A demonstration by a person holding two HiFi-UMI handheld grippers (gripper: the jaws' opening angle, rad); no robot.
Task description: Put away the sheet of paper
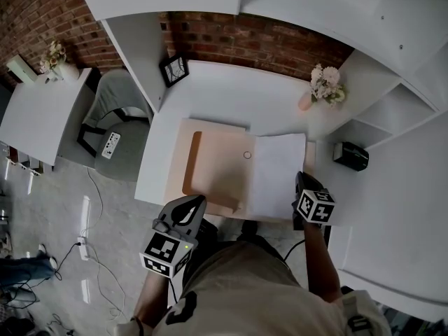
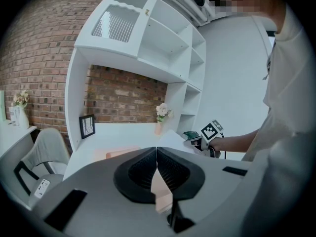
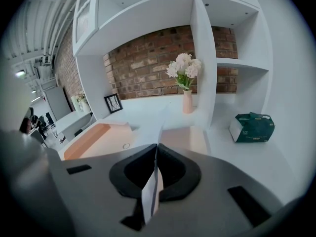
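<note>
Presently, both grippers are at the near edge of a white desk (image 1: 231, 96) set into a shelving alcove with a brick back wall. An open peach folder (image 1: 217, 166) lies flat on the desk. The sheet of paper (image 1: 278, 173), white, lies over the folder's right half and reaches close to its right edge. The right gripper (image 1: 301, 179) is at the sheet's near right corner. In the right gripper view its jaws are pressed together on the paper, which passes edge-on between the pads and runs forward over the folder. The left gripper (image 1: 194, 201) is at the folder's near edge, left of centre. The left gripper view shows its jaws closed too, with a strip of peach folder card pinched between them; how much of the flap is lifted I cannot tell. A small ring (image 1: 247, 155) shows on the folder's inner face, just left of the sheet's far left corner. At the back right of the desk, a pink vase of pale flowers (image 1: 325, 86) stands against the shelf upright. At the back left, a black picture frame (image 1: 173, 68) is upright. A dark green box (image 1: 350, 155) sits in the low shelf bay to the right, apart from the folder. A grey chair (image 1: 115, 110) stands left of the desk.
</note>
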